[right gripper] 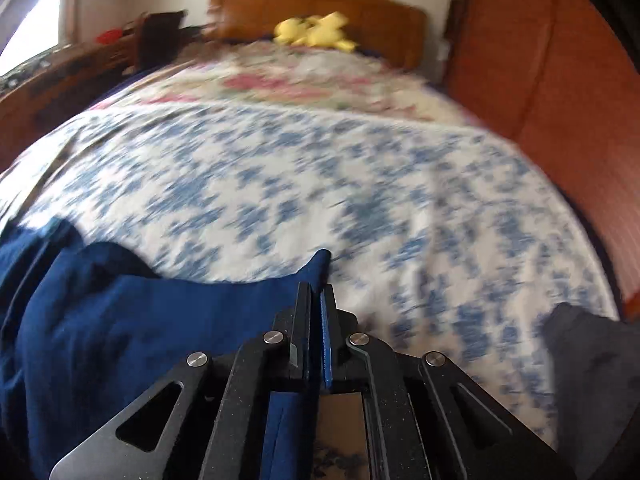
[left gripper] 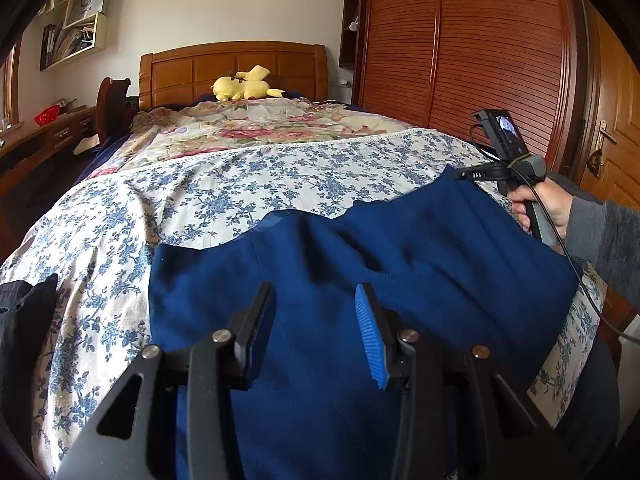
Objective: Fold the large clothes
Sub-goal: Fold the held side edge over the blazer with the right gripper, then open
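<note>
While the blue garment (left gripper: 360, 280) lies spread over the near end of the bed's blue-flowered sheet (left gripper: 240, 176), the right gripper (right gripper: 316, 296) is clamped on a peak of its cloth at the edge farthest from the person, a detail only the right wrist view shows up close. From the left wrist view, that gripper (left gripper: 466, 175) appears at the garment's far right corner, held by a hand (left gripper: 548, 204) in a grey sleeve (left gripper: 608, 236). The left gripper (left gripper: 316, 320) hovers over the garment's near middle with jaws apart, nothing between them. Beyond the garment lie a rose-patterned quilt (left gripper: 256, 124), a yellow plush toy (left gripper: 244, 86) and the wooden headboard (left gripper: 232, 64). Right of the garment in the right wrist view sits a dark cloth (right gripper: 592, 360).
</note>
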The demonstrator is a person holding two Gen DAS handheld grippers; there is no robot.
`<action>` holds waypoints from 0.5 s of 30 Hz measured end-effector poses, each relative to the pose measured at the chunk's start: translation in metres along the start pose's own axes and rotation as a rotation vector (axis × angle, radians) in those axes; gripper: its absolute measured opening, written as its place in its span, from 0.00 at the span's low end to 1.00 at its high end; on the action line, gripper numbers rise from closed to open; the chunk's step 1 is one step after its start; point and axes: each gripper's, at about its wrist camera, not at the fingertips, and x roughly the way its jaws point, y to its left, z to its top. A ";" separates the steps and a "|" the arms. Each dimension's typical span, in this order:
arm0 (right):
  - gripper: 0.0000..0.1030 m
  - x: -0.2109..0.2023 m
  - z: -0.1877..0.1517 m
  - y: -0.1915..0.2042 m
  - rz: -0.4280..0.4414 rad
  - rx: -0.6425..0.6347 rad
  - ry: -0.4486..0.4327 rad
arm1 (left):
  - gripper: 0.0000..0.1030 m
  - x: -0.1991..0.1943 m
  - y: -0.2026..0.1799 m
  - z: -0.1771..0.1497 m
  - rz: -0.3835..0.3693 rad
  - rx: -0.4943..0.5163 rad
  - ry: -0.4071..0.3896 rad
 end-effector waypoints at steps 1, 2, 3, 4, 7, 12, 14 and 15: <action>0.01 0.005 0.002 -0.006 -0.052 0.013 0.024 | 0.38 -0.001 0.000 0.000 -0.001 0.000 -0.001; 0.01 0.011 0.002 -0.012 -0.062 0.031 0.059 | 0.39 -0.002 -0.001 0.001 -0.002 0.001 -0.004; 0.01 0.018 0.002 -0.016 -0.063 0.048 0.098 | 0.39 -0.003 -0.001 0.001 -0.003 0.002 -0.006; 0.02 0.020 0.002 -0.017 -0.061 0.056 0.103 | 0.39 -0.003 -0.002 0.001 -0.005 0.002 -0.007; 0.03 0.014 -0.001 -0.011 -0.054 0.048 0.106 | 0.39 -0.005 -0.002 0.001 -0.005 0.003 -0.007; 0.37 -0.015 -0.013 -0.003 -0.024 -0.021 0.089 | 0.40 -0.007 -0.002 0.001 0.000 0.001 -0.009; 0.43 -0.036 -0.021 0.003 0.014 -0.049 0.058 | 0.41 -0.008 -0.002 0.002 0.000 0.001 -0.013; 0.44 -0.049 -0.028 0.008 0.043 -0.069 0.046 | 0.41 -0.008 -0.002 0.002 0.000 0.001 -0.014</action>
